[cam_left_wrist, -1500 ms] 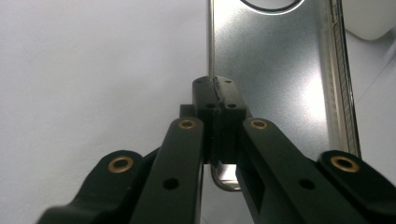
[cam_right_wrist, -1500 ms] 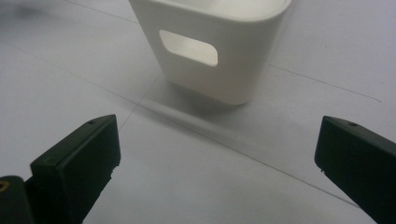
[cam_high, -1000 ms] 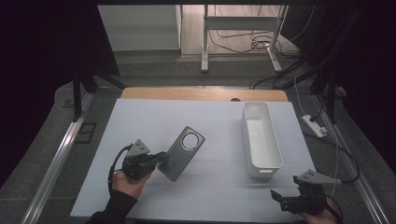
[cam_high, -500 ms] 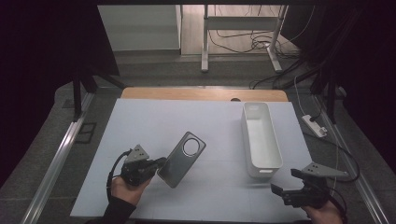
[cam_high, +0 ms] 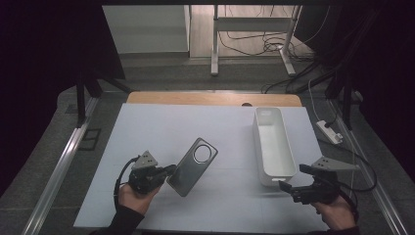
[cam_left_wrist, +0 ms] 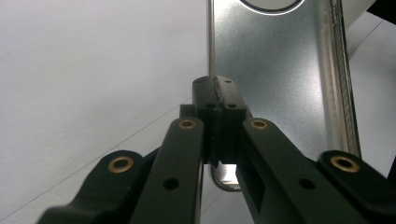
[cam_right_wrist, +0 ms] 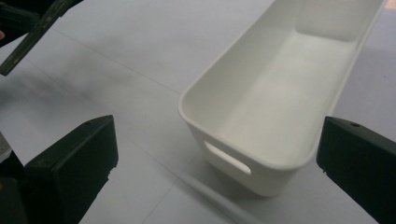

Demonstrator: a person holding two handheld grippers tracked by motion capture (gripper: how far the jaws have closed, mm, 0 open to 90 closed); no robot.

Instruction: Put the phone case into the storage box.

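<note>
A grey metallic phone case (cam_high: 193,166) with a round camera hole is held tilted above the white table sheet (cam_high: 161,132). My left gripper (cam_high: 171,172) is shut on the case's near left edge; in the left gripper view the pinched jaw tips (cam_left_wrist: 215,91) clamp the case (cam_left_wrist: 280,70) rim. A long white bin (cam_high: 258,147) stands empty at the right. My right gripper (cam_high: 291,178) hovers open just before the bin's near end. In the right gripper view its jaws (cam_right_wrist: 217,154) stand wide on either side of the bin (cam_right_wrist: 243,70), with its handle slot facing me.
A wooden table edge (cam_high: 210,98) runs along the far side. A white power strip (cam_high: 329,132) and cables lie off the right side, and a metal rail (cam_high: 63,166) runs down the left. Bare sheet lies between the case and the bin.
My right gripper has risen and moved forward toward the bin's near end. The left gripper and the case have stayed where they were.
</note>
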